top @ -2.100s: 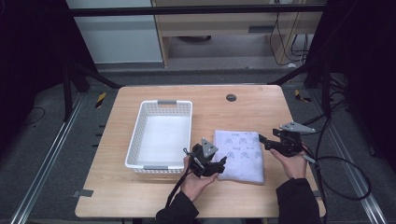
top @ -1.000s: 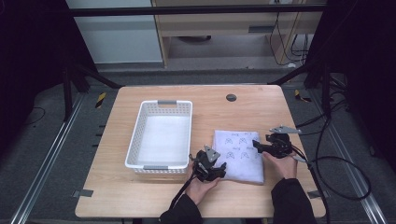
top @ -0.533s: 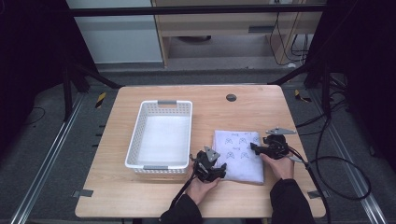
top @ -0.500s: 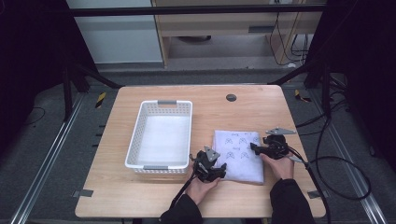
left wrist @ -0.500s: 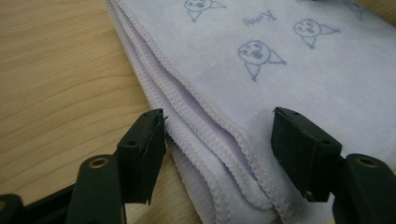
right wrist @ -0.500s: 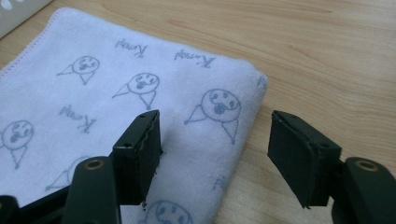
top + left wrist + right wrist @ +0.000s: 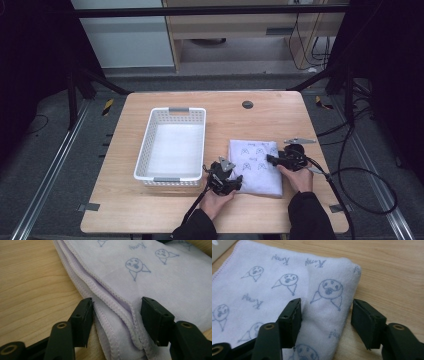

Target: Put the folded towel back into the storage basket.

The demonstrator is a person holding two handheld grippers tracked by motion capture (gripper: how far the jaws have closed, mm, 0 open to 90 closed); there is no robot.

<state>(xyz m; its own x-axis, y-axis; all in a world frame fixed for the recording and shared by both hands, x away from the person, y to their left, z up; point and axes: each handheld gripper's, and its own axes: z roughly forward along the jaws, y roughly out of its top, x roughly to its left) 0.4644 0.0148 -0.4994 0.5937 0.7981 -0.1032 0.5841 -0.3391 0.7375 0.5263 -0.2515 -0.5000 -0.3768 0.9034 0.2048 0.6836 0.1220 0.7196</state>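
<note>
A folded lavender towel (image 7: 255,160) printed with small faces lies on the wooden table (image 7: 260,120), right of centre. My left gripper (image 7: 236,183) is at its near left corner. In the left gripper view the jaws (image 7: 115,315) straddle the stitched, layered edge of the towel (image 7: 155,277); they have just been closing, with the hem between them. My right gripper (image 7: 270,159) is at the towel's right edge. Its jaws (image 7: 325,315) have also just been closing around the rounded fold of the towel (image 7: 262,290). One jaw dents the cloth and the other stands off it.
An empty white plastic basket (image 7: 178,109) stands left of the towel, close to my left hand. A small black round disc (image 7: 247,104) sits near the table's far edge. Cables trail off the table's right side.
My right gripper has come in leftward from beyond the towel to its right edge. My left gripper has shifted slightly toward the towel's near left corner. The towel has not moved.
</note>
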